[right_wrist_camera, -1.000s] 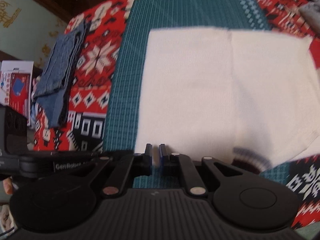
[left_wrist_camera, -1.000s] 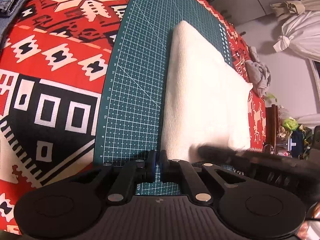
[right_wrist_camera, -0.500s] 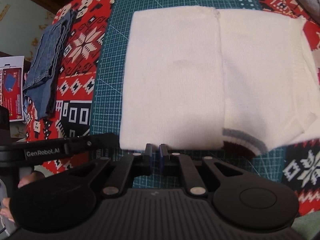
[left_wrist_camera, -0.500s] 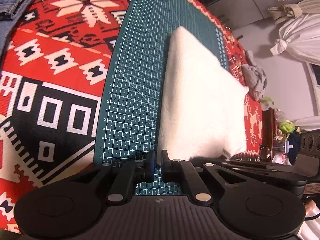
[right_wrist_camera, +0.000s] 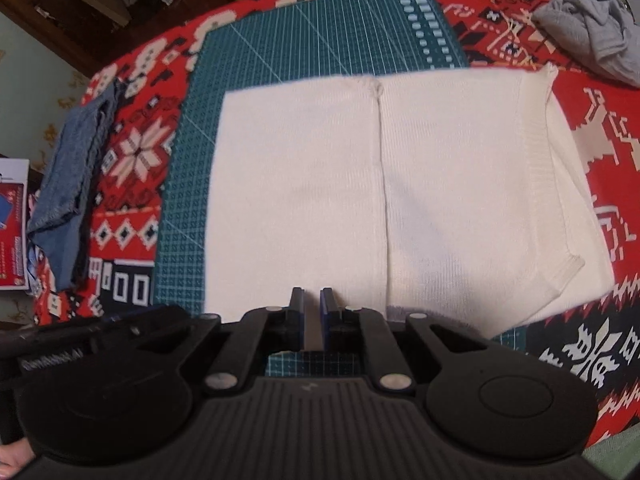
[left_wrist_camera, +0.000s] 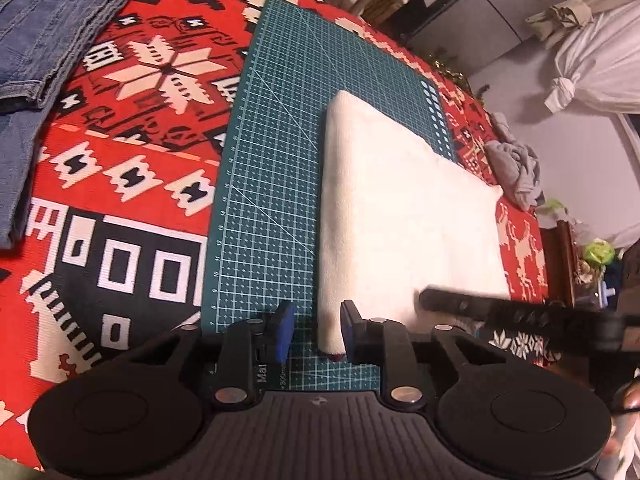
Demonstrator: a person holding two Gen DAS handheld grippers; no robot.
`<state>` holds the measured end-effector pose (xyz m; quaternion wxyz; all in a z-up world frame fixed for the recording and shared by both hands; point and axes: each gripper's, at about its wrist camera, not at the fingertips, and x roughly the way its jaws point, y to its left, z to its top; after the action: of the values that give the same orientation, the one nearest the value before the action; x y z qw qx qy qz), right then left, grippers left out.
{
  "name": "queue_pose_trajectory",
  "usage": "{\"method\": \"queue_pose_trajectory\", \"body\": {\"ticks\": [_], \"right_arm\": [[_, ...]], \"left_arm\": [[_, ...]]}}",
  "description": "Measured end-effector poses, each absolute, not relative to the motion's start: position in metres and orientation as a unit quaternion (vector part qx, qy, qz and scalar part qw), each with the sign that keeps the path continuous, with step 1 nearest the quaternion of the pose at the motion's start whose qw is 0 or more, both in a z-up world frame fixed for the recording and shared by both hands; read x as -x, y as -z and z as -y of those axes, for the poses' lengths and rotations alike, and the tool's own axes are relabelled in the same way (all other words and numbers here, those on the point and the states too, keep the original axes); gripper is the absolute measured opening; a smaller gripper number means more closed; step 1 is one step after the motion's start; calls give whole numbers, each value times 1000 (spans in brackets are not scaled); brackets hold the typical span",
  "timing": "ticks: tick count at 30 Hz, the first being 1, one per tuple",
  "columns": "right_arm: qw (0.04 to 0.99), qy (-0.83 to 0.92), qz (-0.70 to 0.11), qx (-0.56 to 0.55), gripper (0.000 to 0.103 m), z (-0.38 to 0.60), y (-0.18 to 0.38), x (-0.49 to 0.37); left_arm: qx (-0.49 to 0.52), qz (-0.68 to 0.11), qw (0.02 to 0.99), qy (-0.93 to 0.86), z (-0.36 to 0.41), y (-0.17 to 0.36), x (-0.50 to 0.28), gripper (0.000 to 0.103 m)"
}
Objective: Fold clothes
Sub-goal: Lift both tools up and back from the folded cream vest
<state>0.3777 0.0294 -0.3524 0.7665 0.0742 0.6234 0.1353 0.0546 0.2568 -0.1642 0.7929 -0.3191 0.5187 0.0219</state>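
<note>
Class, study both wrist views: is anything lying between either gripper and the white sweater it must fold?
Nothing visible. The left gripper is open around the near left fold of the white sweater. The right gripper is slightly open at its near edge, over the green cutting mat.

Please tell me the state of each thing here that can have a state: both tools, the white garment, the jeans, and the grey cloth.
left tool: open, fingers on either side of the sweater's near corner
right tool: open, narrow gap, at the sweater's near edge
white sweater: folded flat on the cutting mat
jeans: folded, lying on the patterned cloth
grey cloth: crumpled, unfolded
</note>
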Motion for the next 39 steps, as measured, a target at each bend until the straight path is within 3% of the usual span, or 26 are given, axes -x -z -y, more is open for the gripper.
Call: {"method": "queue_pose_trajectory", "body": {"ticks": [12,19,20,24,27,31,32,34,36,38,39], "right_arm": [[772,-116,-617,-97,7,-8,343,-364],[778,-102,-608,-123,7,0,347,-379],[775,-98,-613,-122,2,1,352,-378],[769,-99,-623,-107,1,2,357,-366],[768,-98,-623,-109,2,8,351,-357],[787,-91,-601,-104,15,20,330,-349],[791,-87,-596,-107,29,24,325,-348],[798,-81,-586,-116,47,33,317,-346],[803,-76,-578,-122,56,41,311,-345],[813,-71,-566,-120,77,48,305,-342],[818,-69,-558,-117,82,50,302,-341]], "left_arm": [[319,-517,793,-36,-260,163,-52,30],[305,-519,796,-66,-258,163,-51,44],[302,-520,796,-70,-257,163,-51,47],[290,-522,797,-87,-256,163,-50,52],[282,-524,798,-99,-255,163,-49,61],[270,-526,798,-115,-253,163,-47,71],[263,-523,802,-119,-251,162,-46,74],[248,-517,810,-125,-246,159,-42,77],[233,-511,817,-132,-241,156,-38,79],[228,-509,817,-143,-239,156,-36,79],[228,-508,817,-150,-238,156,-35,79]]}}
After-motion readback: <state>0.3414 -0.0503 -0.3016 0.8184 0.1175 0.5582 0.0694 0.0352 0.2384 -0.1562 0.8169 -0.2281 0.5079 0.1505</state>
